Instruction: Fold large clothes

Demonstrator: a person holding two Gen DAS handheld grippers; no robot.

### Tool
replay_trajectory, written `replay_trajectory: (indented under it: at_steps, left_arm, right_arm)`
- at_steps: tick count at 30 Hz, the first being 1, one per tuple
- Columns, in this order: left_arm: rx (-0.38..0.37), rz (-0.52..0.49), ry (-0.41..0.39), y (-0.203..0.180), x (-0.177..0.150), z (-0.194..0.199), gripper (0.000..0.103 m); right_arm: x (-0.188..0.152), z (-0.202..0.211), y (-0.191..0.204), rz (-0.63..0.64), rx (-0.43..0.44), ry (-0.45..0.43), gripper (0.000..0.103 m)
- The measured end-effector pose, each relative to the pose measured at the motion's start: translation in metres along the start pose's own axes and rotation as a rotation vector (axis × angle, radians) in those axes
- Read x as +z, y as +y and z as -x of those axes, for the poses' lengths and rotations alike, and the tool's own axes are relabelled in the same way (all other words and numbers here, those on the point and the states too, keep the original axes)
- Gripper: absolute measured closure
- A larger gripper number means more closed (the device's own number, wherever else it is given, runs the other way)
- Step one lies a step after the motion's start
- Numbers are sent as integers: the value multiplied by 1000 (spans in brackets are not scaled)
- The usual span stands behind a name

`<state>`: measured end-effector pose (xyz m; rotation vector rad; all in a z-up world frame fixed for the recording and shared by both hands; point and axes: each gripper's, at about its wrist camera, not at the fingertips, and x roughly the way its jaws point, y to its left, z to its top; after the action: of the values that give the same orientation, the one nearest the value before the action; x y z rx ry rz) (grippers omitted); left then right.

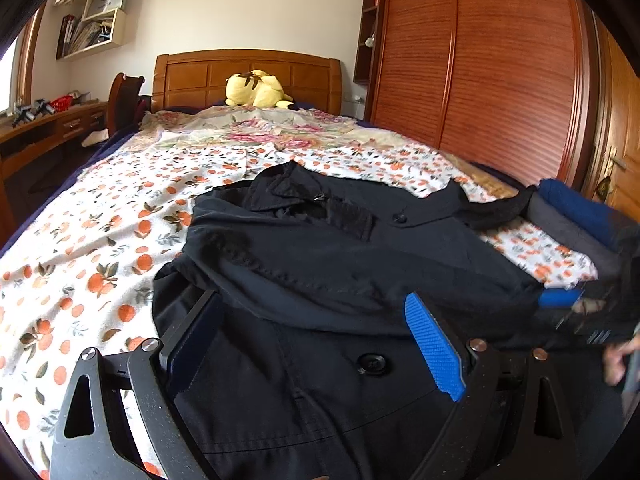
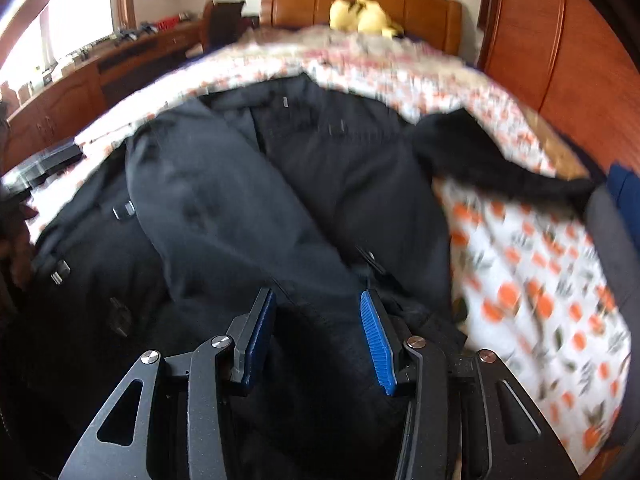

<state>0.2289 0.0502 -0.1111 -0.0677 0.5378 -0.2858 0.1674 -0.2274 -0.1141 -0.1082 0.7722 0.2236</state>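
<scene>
A large black coat [image 1: 340,256] lies on the bed's orange-print sheet [image 1: 100,248], collar toward the headboard, one sleeve folded across its front. My left gripper [image 1: 312,320] is open just above the coat's lower front near a button, holding nothing. My right gripper [image 2: 318,312] is open over the coat [image 2: 248,208] by the folded sleeve, holding nothing; its view is motion-blurred. The right gripper also shows at the far right of the left wrist view [image 1: 560,300]. The coat's other sleeve [image 2: 500,168] trails to the right.
A yellow plush toy [image 1: 256,90] sits by the wooden headboard [image 1: 248,72]. Folded blue and grey clothes [image 1: 576,216] lie at the bed's right edge. A wooden wardrobe [image 1: 480,60] stands on the right, a desk [image 1: 48,128] on the left.
</scene>
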Motion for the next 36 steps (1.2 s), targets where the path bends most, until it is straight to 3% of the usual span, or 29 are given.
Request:
replay_trajectory:
  at_steps: [8,13,17,25,36]
  left_arm:
    - [-57,-10,-12,-22,12,-7,11]
    - [-79,-43,9,-39,12,-20,11]
    - [-88,-60,34,-47,9,-31,11]
    - [-60,-93,62,-56,2,-41,11]
    - [-44,-109,100,-61,-2,-49,11]
  right_arm:
    - [5,-1,-4,-1,7,-13,57]
    - [25,41,-6,18,-6,-104,56]
    - [49,50,-28,30,-57,-143,51]
    - [88,16,-73,18,-145,-129,50]
    - [118,-60,-126,-55,-257,-39,45]
